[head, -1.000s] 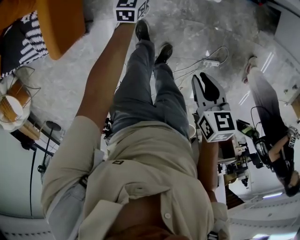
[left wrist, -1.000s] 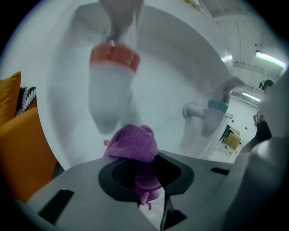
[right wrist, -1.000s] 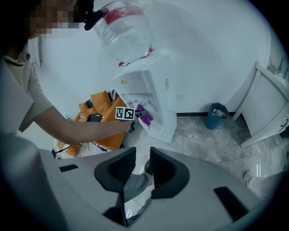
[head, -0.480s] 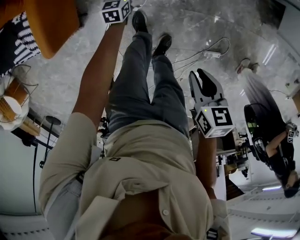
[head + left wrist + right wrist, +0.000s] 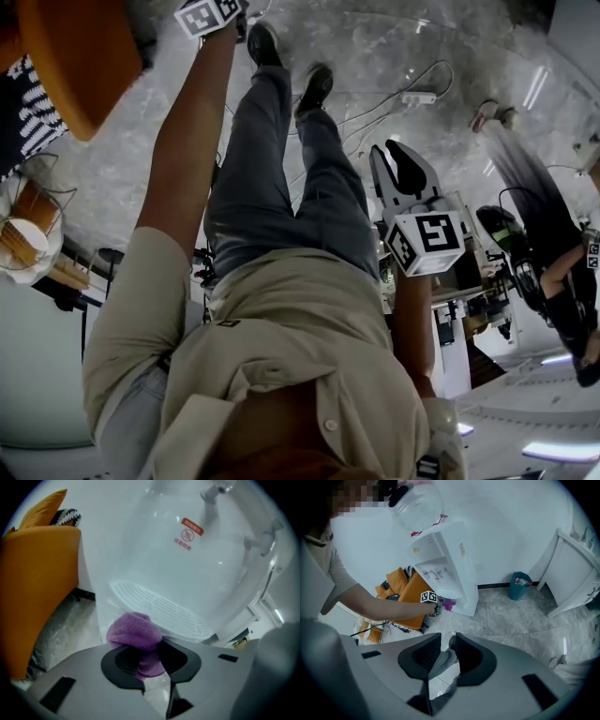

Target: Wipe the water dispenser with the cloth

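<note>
Against a white wall, on grey marbled floor (image 5: 511,616), white dispenser (image 5: 452,569) stands with clear bottle (image 5: 416,501) upturned on top; fill level unreadable. Orange chair (image 5: 37,583) just beside it. Teal bin (image 5: 519,586) by the wall, contents not visible. Left gripper (image 5: 149,656) pinches purple cloth (image 5: 135,631), bunched between the jaws and held close to the drip grille (image 5: 161,609) at the dispenser's front; contact unclear. Right gripper (image 5: 443,654) hangs well apart from the dispenser, jaws slightly spread, nothing held, only the person's leg seen past them. Versus a second ago, head view: left gripper's cube has slid further toward the top left corner; right gripper sits about where it was
</note>
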The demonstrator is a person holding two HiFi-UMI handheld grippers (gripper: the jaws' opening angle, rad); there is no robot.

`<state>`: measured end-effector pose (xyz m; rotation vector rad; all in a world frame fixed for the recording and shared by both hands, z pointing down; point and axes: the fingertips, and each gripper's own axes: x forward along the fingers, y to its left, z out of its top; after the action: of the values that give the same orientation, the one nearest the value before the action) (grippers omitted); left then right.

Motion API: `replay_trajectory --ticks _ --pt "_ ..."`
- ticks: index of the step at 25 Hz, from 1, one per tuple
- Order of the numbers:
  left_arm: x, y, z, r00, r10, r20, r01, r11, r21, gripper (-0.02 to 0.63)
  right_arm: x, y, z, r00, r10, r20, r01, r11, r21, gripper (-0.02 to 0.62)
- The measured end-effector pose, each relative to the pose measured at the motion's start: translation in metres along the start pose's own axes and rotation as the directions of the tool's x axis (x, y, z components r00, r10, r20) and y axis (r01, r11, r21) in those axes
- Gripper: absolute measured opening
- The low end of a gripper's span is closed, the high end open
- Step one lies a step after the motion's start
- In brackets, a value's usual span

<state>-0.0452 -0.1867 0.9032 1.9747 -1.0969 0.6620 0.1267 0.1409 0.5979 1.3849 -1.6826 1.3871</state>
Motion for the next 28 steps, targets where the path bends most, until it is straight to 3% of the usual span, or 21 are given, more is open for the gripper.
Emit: replay_trajectory --ticks 2,4,8,11,19,23,28 --pt "0.014 -0.033 -0.019 0.996 -0.079 -0.029 0.08 0.997 0.021 0.094 0.003 -0.002 -0.008 1.0 -0.003 -0.002 0.003 1.0 0.006 0.101" --pt "0.03 -0.069 -0.039 0.985 -0.156 -0.073 0.165 0.978 0.129 0.094 0.009 -0.007 -0.017 1.0 -0.007 -0.004 0.007 1.0 0.012 0.101" --pt "0.06 -0.111 -0.057 0.97 -0.212 -0.12 0.242 0.9 0.363 0.094 0.026 -0.028 -0.038 1.0 -0.021 -0.014 0.022 0.999 0.03 0.101" --pt "0.057 -0.102 -0.054 0.974 -0.193 -0.118 0.225 0.877 0.424 0.101 0.04 -0.042 -0.049 0.999 -0.021 -0.033 0.022 0.999 0.042 0.101" --pt "-0.002 -0.021 -0.031 0.995 -0.069 -0.074 0.095 0.887 0.452 0.101 0.041 -0.044 -0.044 0.999 0.007 -0.046 -0.006 1.0 0.022 0.101" --pt "-0.026 0.02 -0.019 0.999 -0.006 -0.048 0.028 0.879 0.476 0.101 0.039 -0.043 -0.022 1.0 0.004 -0.017 -0.004 1.0 -0.003 0.101" --pt "-0.069 0.048 -0.012 0.998 0.035 -0.049 -0.006 0.867 0.499 0.101 0.027 -0.009 0.016 0.998 0.054 0.029 -0.052 0.997 -0.062 0.101"
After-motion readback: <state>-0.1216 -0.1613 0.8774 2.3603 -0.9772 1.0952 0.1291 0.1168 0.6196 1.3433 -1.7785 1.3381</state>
